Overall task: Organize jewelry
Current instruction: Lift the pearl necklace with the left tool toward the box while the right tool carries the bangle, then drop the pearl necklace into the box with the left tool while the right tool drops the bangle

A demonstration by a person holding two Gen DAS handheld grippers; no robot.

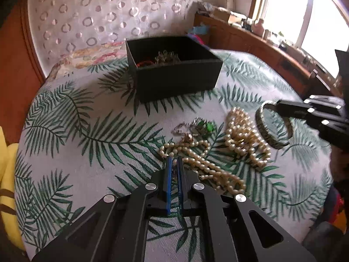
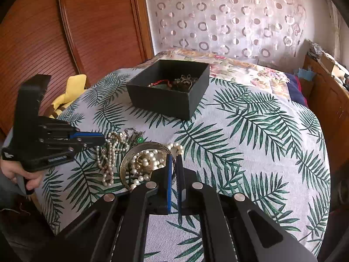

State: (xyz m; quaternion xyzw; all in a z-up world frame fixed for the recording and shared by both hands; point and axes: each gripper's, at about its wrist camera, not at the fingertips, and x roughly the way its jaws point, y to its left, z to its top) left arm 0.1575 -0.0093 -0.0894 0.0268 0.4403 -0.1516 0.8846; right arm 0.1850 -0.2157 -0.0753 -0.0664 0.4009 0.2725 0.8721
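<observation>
Closing together at the pearl necklace [image 1: 207, 163], left gripper [image 1: 173, 160] tips sit on cream bead strands mid-bed [image 1: 87, 113]; whether beads are pinched, can't tell. Right view: right gripper [image 2: 173, 158] clamped on the patterned bangle [image 2: 128, 159] rim, over pearls; black box [image 2: 168, 100] toward far edge.

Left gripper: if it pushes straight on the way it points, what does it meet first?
Probably the pearl strand lying right at the tips of the left gripper, then the cloth beneath. Its jaws look shut; whether beads are already pinched is unclear.
</observation>
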